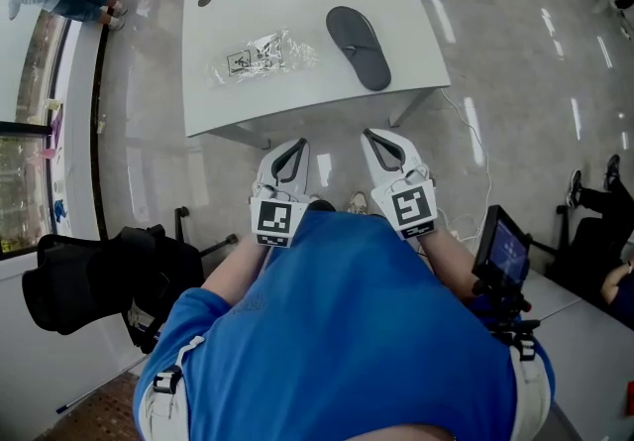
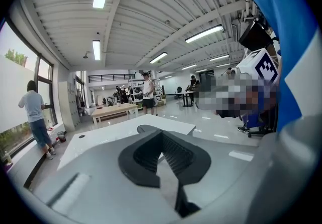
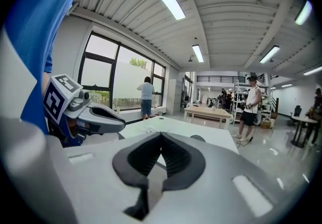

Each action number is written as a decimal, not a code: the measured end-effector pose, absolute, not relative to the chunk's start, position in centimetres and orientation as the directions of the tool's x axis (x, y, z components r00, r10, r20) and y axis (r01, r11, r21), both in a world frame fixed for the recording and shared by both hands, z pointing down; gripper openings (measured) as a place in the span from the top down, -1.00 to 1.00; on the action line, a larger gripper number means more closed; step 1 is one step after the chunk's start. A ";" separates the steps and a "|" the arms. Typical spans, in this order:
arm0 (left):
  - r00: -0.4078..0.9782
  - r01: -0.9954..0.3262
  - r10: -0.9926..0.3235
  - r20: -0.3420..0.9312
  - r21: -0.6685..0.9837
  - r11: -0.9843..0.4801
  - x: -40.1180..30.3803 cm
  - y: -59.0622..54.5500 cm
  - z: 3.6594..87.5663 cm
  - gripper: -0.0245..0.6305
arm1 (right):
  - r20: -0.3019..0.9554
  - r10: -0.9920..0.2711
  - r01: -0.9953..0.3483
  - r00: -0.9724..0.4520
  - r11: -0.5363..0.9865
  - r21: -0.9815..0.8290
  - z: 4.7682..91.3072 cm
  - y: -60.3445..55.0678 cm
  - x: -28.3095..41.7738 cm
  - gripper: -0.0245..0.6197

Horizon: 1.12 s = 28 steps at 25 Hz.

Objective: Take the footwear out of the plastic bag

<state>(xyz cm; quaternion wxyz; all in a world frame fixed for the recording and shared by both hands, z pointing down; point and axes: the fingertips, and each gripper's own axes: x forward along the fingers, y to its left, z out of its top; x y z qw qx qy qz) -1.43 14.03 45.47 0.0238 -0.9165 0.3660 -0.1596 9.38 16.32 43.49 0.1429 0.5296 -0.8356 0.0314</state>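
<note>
A dark grey slipper [image 1: 360, 46] lies on the white table [image 1: 396, 3] at its right side, outside the bag. The crumpled clear plastic bag [image 1: 262, 56] lies flat to its left, with a printed label showing. Both grippers are held close to the person's chest, below the table's near edge and apart from both things. The left gripper [image 1: 296, 145] is shut with nothing in it, its tips meeting [image 2: 162, 132]. The right gripper [image 1: 369, 136] is shut and empty too [image 3: 161, 135]. The slipper's toe peeks over the table top in the left gripper view [image 2: 147, 128].
A black office chair [image 1: 94, 275] stands at the lower left. A tablet on a stand [image 1: 503, 256] sits at the right beside another white surface. A cable trails on the floor right of the table. People stand by the window and far back in the hall.
</note>
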 end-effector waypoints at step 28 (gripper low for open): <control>0.724 -0.646 -0.653 0.221 -0.113 -0.755 -4.2 12.3 43.5 0.91 | 0.317 -0.877 -0.915 -0.361 0.399 0.062 42.6 14.0 5.2 0.91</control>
